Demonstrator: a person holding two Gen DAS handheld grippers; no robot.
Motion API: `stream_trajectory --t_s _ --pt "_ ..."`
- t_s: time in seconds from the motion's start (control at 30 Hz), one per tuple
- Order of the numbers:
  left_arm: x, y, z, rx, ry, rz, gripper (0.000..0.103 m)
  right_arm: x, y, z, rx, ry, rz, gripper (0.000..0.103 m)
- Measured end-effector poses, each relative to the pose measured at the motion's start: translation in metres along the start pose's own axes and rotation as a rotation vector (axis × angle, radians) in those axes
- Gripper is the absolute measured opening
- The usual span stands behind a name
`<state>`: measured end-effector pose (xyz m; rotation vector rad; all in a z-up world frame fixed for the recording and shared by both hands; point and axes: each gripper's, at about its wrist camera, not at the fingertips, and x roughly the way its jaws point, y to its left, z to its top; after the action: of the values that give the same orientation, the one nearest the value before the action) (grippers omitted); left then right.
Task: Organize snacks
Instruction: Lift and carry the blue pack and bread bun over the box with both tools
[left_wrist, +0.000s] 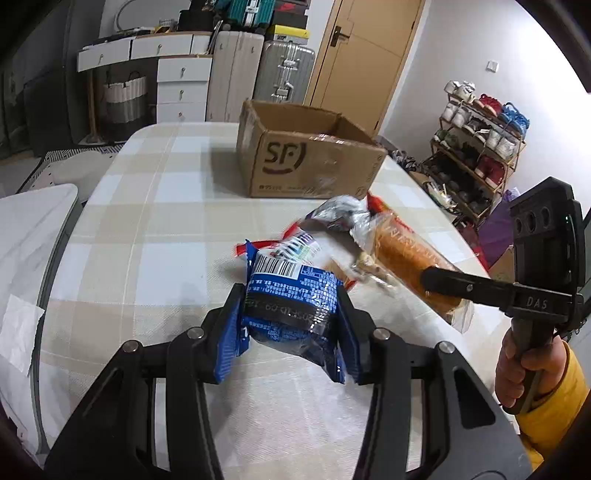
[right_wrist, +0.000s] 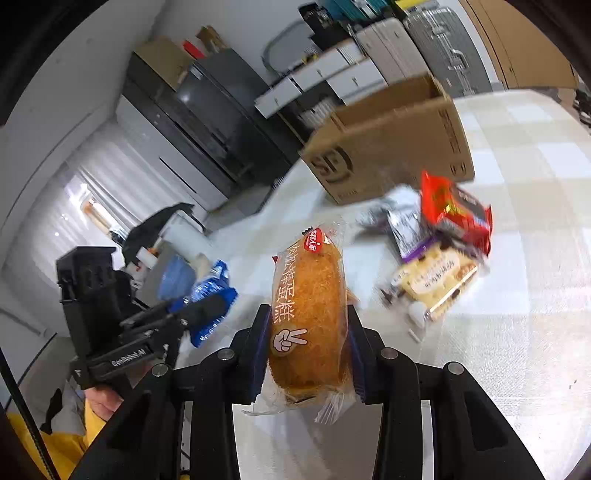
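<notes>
Both grippers clench snacks above the checked table (left_wrist: 155, 206): the left gripper (left_wrist: 291, 314) holds a blue biscuit pack (left_wrist: 291, 295), the right gripper (right_wrist: 308, 347) a wrapped orange cake (right_wrist: 310, 314). The open cardboard box (left_wrist: 295, 162) stands at the far side, loose packets (right_wrist: 443, 236) near it. Carrying each clear over the box's near wall before letting go looks wisest.

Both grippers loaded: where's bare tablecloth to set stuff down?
Free: tablecloth left of the cardboard box and blue packet. Crowded: right, where the silver bag, red packet and cracker pack pile together.
</notes>
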<state>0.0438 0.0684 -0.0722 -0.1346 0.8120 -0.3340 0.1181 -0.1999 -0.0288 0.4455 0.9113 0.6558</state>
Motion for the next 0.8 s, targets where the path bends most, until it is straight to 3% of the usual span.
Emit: stream_trajectory --t_s 0.37,0.8 --pt "-0.050 -0.036 0.007 0.048 -0.085 -0.037 0.043 -0.046 0.042 0.008 -0.092 -0.128 0.058 0.038" --pt "-0.067 -0.060 0.024 0.080 -0.083 -0.012 0.043 -0.066 0.030 0.023 -0.081 -0.169 0.099 0.038"
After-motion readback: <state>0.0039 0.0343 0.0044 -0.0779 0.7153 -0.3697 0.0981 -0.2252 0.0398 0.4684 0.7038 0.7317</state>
